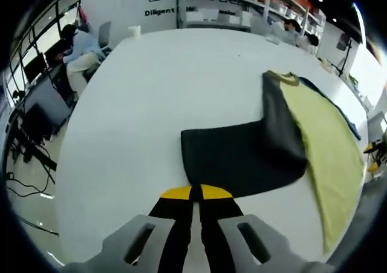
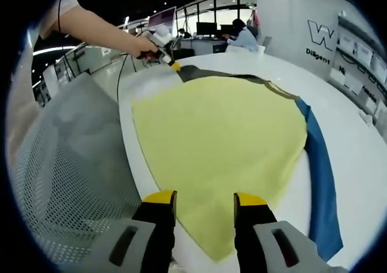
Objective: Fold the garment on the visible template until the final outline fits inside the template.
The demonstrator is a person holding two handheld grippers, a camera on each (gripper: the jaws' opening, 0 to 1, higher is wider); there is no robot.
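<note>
We see a broad white table (image 1: 151,91) carrying the garment (image 2: 224,140), its yellow-green body spread flat with a blue edge (image 2: 320,182) along one side. A dark sleeve (image 1: 242,155) lies folded out across the table. The right gripper (image 2: 204,201) hovers over the yellow cloth, jaws apart. The left gripper (image 1: 196,192) has its jaws together at the dark sleeve's edge; we cannot tell whether cloth is pinched.

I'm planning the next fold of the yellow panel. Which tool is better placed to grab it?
Probably the right tool: its jaws stand open astride the near edge of the yellow panel. The left tool is shut at the dark sleeve, away from the yellow.
</note>
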